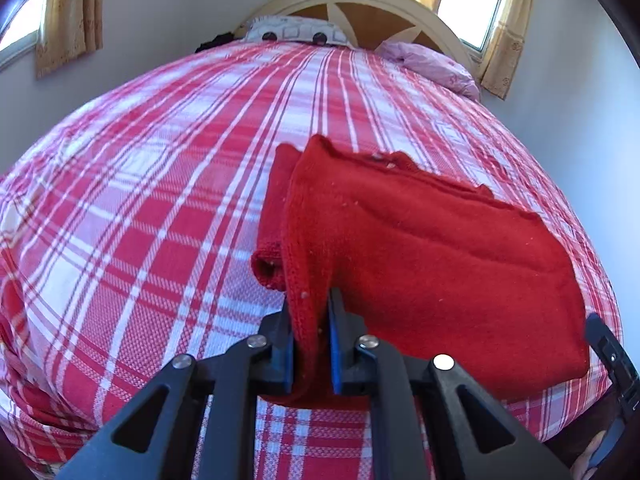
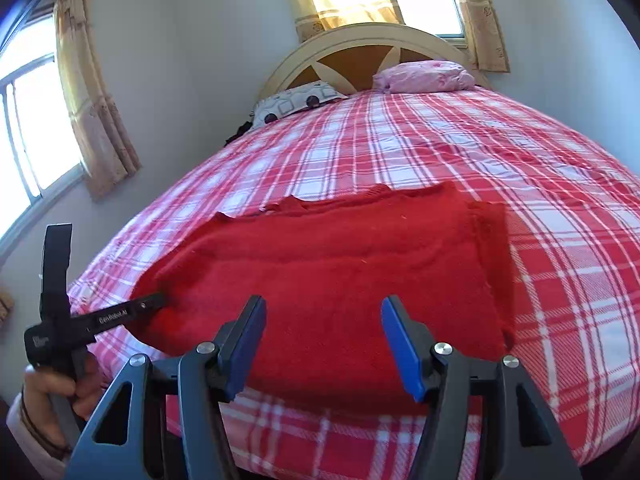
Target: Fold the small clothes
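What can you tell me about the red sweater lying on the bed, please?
The red sweater is a fuzzy knit garment, already partly folded into a rough rectangle, lying on the plaid bedsheet near the foot of the bed. One ribbed cuff shows at its left side, with a sleeve folded alongside. The left gripper is shut on its near left edge, bunching that edge upward. The right gripper hangs open over the near edge, pads apart from the cloth.

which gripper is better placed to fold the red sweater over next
Left. The left gripper is already clamped on the near-left edge of the red sweater, so it can carry that edge across. The right gripper hangs open above the near edge, gripping nothing.
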`<state>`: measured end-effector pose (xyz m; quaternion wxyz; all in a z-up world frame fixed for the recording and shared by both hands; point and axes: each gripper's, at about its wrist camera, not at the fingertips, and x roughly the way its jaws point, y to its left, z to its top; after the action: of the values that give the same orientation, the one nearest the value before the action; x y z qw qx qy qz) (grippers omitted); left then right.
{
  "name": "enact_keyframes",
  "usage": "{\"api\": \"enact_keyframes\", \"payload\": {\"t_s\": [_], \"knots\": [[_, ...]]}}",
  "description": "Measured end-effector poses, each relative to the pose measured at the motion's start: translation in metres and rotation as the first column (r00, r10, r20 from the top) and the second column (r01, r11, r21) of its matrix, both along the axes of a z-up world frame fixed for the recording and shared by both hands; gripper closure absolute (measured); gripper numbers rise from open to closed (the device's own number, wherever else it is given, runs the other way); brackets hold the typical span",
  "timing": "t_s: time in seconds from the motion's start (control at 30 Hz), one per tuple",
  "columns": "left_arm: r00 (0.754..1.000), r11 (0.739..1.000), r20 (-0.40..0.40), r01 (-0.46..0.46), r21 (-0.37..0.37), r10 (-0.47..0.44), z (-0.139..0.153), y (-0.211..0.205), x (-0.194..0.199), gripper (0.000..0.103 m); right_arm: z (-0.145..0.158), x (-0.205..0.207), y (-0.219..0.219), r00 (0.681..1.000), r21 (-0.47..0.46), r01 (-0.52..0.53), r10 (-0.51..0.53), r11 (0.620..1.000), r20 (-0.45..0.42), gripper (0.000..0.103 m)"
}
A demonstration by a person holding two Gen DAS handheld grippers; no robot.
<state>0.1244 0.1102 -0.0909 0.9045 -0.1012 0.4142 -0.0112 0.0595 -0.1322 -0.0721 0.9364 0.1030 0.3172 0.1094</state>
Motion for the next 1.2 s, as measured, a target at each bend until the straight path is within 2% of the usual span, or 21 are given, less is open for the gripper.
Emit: {"api": "enact_keyframes", "payload": {"t_s": [0.17,0.23,0.37,0.53,0.63,0.73,0.83,1.03,1.1,1.2], "knots": [[0.999,0.999,0.036,0.013,-0.029,-0.012,0.014,-0.002,-0.003,0.089,0.011,0.017,0.014,0.998,0.040,-0.058,0.058,0.998,0.003,0.042],[0.998,0.997,0.053,0.021,-0.069,-0.018,0.016,-0.002,-0.005,0.089,0.017,0.029,0.019,0.995,0.085,-0.096,0.096,0.992,-0.006,0.042],[0.997,0.990,0.077,0.011,-0.141,-0.001,0.015,0.003,-0.009,0.089,0.018,0.056,0.038,0.984,0.139,-0.154,0.165,0.978,-0.068,0.040],[0.991,0.986,0.133,0.032,-0.166,-0.010,0.014,-0.006,-0.014,0.089,0.018,0.095,0.068,0.954,0.217,-0.228,0.262,0.949,-0.146,0.039],[0.986,0.992,0.165,0.053,-0.116,-0.033,0.018,-0.018,-0.015,0.089,0.018,0.119,0.082,0.921,0.289,-0.273,0.336,0.918,-0.196,0.039],[0.979,0.996,0.191,0.077,-0.048,-0.067,0.020,-0.033,-0.015,0.089,0.017,0.140,0.099,0.885,0.303,-0.314,0.392,0.900,-0.250,0.039],[0.970,0.994,0.219,0.111,-0.001,-0.108,0.022,-0.047,-0.017,0.089,0.016,0.154,0.116,0.848,0.269,-0.372,0.443,0.889,-0.291,0.039],[0.950,0.983,0.257,0.157,0.098,-0.177,0.019,-0.069,-0.022,0.089,0.013,0.180,0.155,0.751,0.180,-0.508,0.536,0.842,-0.386,0.039],[0.945,0.979,0.261,0.169,0.116,-0.195,0.018,-0.073,-0.023,0.089,0.011,0.187,0.163,0.737,0.138,-0.530,0.535,0.837,-0.412,0.032],[0.940,0.974,0.268,0.181,0.139,-0.213,0.018,-0.077,-0.023,0.089,0.010,0.195,0.175,0.711,0.097,-0.570,0.549,0.816,-0.439,0.031]]}}
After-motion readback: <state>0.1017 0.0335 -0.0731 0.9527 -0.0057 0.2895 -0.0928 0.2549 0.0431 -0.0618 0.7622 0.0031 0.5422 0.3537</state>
